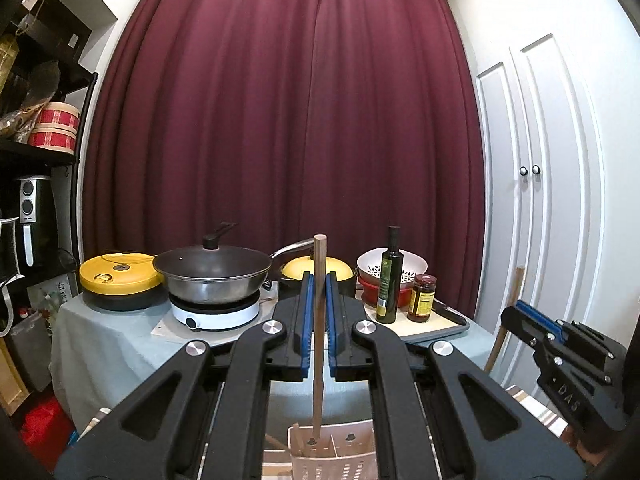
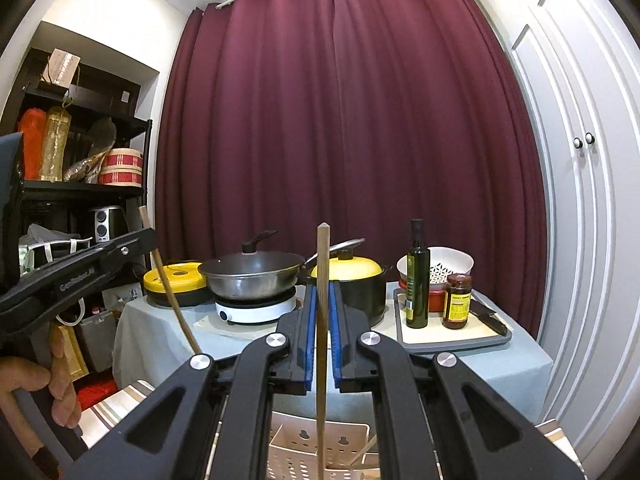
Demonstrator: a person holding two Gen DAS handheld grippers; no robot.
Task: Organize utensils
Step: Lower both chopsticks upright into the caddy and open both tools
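Pinching 1 upright brown wooden chopstick (image 1: 319, 320) between its blue-padded jaws, the left gripper (image 1: 319, 280) is closed on the stick, whose lower end dips into the left compartment of the white perforated plastic utensil caddy (image 1: 334, 454) directly beneath. The right gripper (image 2: 321, 292) likewise clamps a 2nd pale wooden chopstick (image 2: 322, 340), also upright, its lower end reaching down into the same caddy (image 2: 316, 450); which compartment cannot be told. More thin wooden sticks (image 2: 365, 454) lean inside the caddy.

In the right wrist view the left gripper (image 2: 149, 236) appears at the left edge with its chopstick slanting through it, and the fingers of a hand (image 2: 60, 380) curl around its handle.

Beyond both grippers stands a table draped in a pale grey-green cloth (image 1: 100, 344). On it sit a flat yellow-lidded round appliance (image 1: 120, 276), a lidded steel wok (image 1: 214, 276) on a white induction hob (image 1: 216, 314), a yellow-lidded black pot (image 2: 352, 284), a dark green glass oil bottle (image 1: 389, 280) and a red-capped sauce jar (image 1: 422, 298). A maroon curtain (image 1: 280, 120) hangs behind.
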